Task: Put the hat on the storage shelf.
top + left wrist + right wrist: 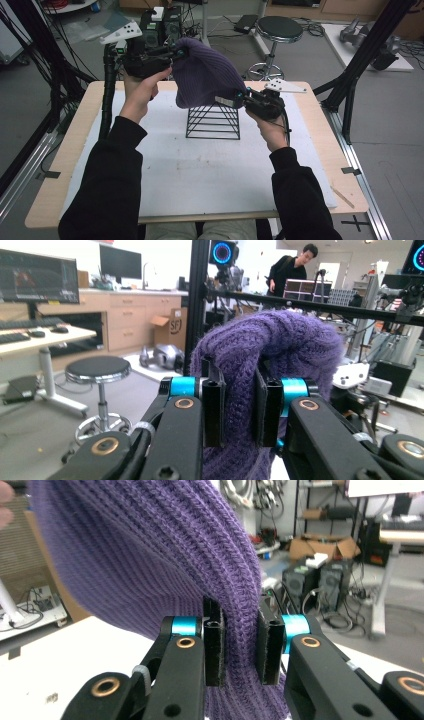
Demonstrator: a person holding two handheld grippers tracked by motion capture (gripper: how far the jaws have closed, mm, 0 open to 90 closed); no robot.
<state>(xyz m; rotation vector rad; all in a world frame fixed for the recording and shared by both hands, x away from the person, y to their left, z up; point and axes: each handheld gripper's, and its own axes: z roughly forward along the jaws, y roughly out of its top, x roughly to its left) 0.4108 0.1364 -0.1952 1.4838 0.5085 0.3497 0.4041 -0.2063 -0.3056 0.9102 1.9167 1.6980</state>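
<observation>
A purple knitted beanie (205, 75) hangs stretched between my two grippers above a black wire pyramid rack (213, 122) on the white mat. My left gripper (175, 56) is shut on the hat's upper left edge, held high. My right gripper (239, 97) is shut on its lower right edge, close beside the rack's top. The hat's lower part drapes over the rack's apex and hides it. In the left gripper view the purple knit (260, 355) is pinched between the jaws of the left gripper (239, 410). In the right gripper view the ribbed knit (165, 555) is clamped by the right gripper (239, 645).
The white mat (200, 175) covers a wooden table (75, 150). Black frame posts (365, 55) stand at the right, cables and a rail at the left. A black stool (279, 30) stands behind the table. In the left gripper view a person stands far off (295, 267).
</observation>
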